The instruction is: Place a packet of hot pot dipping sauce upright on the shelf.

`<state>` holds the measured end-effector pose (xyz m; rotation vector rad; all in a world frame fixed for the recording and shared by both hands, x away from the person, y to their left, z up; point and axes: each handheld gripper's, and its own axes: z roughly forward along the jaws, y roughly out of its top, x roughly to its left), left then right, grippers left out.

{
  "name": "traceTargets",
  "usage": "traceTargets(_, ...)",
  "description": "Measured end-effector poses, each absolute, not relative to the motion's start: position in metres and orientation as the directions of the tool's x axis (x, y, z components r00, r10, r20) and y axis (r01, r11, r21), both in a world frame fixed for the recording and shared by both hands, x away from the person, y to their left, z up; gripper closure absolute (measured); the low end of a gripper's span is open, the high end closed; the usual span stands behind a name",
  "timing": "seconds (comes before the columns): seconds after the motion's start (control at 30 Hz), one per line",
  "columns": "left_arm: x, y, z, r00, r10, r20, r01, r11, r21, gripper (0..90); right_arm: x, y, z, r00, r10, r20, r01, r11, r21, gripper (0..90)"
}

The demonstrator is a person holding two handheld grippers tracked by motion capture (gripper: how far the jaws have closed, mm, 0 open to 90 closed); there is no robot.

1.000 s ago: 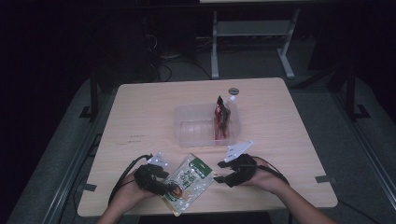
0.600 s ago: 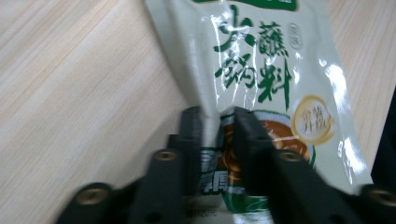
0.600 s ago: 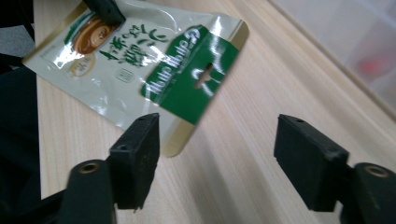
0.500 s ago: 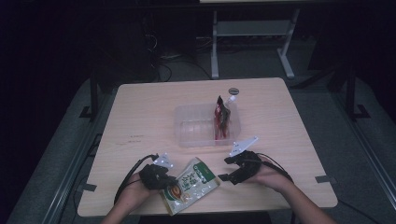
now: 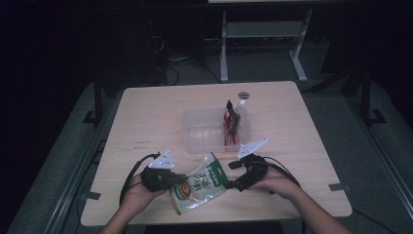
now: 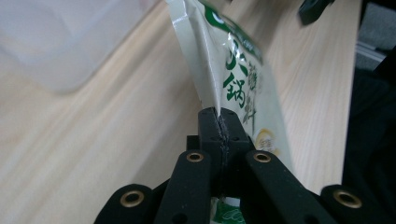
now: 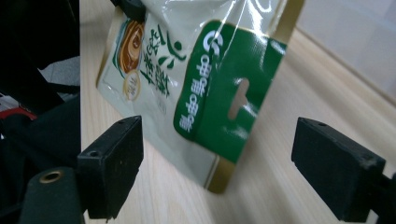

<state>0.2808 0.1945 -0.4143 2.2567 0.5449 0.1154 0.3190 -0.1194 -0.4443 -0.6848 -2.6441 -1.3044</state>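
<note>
Left gripper (image 5: pixel 181 178) fingers pinching green pouch (image 5: pixel 202 182) edge; right gripper (image 5: pixel 233 184) fingers spread, just opening.

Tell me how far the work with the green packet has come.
Done: one red packet already stands in the clear box. In hand: the left tool is shut on the edge of the green packet, lifting that side off the table; the right tool has just been opening, its pads apart. Left: carrying the packet to the box, probably.

High view: fixed above, facing forward and down over the whole tabletop (image 5: pixel 146 112). Two gripper views: riding each hand-held gripper, looking along its jaws, very close. Shared by all three: the green-and-white packet (image 5: pixel 202 183).
</note>
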Motion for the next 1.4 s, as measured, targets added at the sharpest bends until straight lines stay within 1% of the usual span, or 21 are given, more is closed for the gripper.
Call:
traceTargets(0.07,0.279,0.194,-0.411,0.910,0.406,-0.083,0.326,-0.580,0.746,90.0,0.322,-0.117,-0.443,-0.893,0.327,0.308,0.441,0.511,0.737,16.0)
traceTargets(0.17,0.277,0.190,-0.408,0.914,0.394,-0.092,0.321,-0.568,0.758,90.0,0.324,-0.115,-0.443,-0.897,0.307,0.319,0.438,0.502,0.746,16.0)
traceTargets(0.33,0.276,0.181,-0.402,0.926,0.367,-0.085,0.290,-0.549,0.784,90.0,0.323,-0.108,-0.443,-0.905,0.284,0.317,0.423,0.517,0.745,16.3)
traceTargets(0.37,0.276,0.179,-0.401,0.928,0.363,-0.088,0.287,-0.544,0.788,90.0,0.322,-0.106,-0.443,-0.905,0.283,0.319,0.423,0.517,0.744,17.6)
traceTargets(0.47,0.276,0.178,-0.400,0.926,0.366,-0.087,0.286,-0.534,0.796,90.0,0.322,-0.106,-0.443,-0.909,0.269,0.319,0.416,0.518,0.747,28.3)
traceTargets(0.53,0.277,0.179,-0.400,0.923,0.376,-0.077,0.286,-0.539,0.792,90.0,0.322,-0.107,-0.442,-0.911,0.263,0.317,0.411,0.515,0.752,40.8)
traceTargets(0.6,0.279,0.182,-0.401,0.920,0.384,-0.084,0.296,-0.534,0.792,90.0,0.323,-0.108,-0.442,-0.912,0.260,0.316,0.408,0.518,0.752,50.8)
traceTargets(0.7,0.281,0.186,-0.401,0.913,0.397,-0.091,0.306,-0.522,0.796,89.9,0.323,-0.110,-0.440,-0.913,0.260,0.314,0.406,0.498,0.766,62.5)
traceTargets(0.9,0.283,0.188,-0.402,0.911,0.401,-0.095,0.311,-0.518,0.797,89.8,0.322,-0.109,-0.436,-0.922,0.228,0.313,0.386,0.494,0.779,80.9)
traceTargets(0.97,0.283,0.188,-0.403,0.912,0.398,-0.100,0.313,-0.517,0.797,89.7,0.324,-0.110,-0.436,-0.920,0.217,0.326,0.392,0.490,0.779,85.1)
traceTargets(1.07,0.284,0.187,-0.404,0.911,0.398,-0.108,0.319,-0.514,0.796,89.4,0.324,-0.111,-0.435,-0.924,0.208,0.322,0.383,0.490,0.783,87.9)
traceTargets(1.23,0.285,0.188,-0.406,0.908,0.407,-0.101,0.321,-0.520,0.792,87.1,0.325,-0.112,-0.433,-0.925,0.189,0.329,0.380,0.489,0.785,89.2)
traceTargets(1.37,0.286,0.190,-0.405,0.904,0.414,-0.105,0.325,-0.509,0.797,80.7,0.324,-0.114,-0.431,-0.926,0.182,0.332,0.378,0.482,0.790,89.6)
traceTargets(1.4,0.286,0.191,-0.405,0.901,0.421,-0.103,0.327,-0.505,0.799,77.7,0.324,-0.115,-0.430,-0.926,0.179,0.331,0.376,0.479,0.793,89.7)
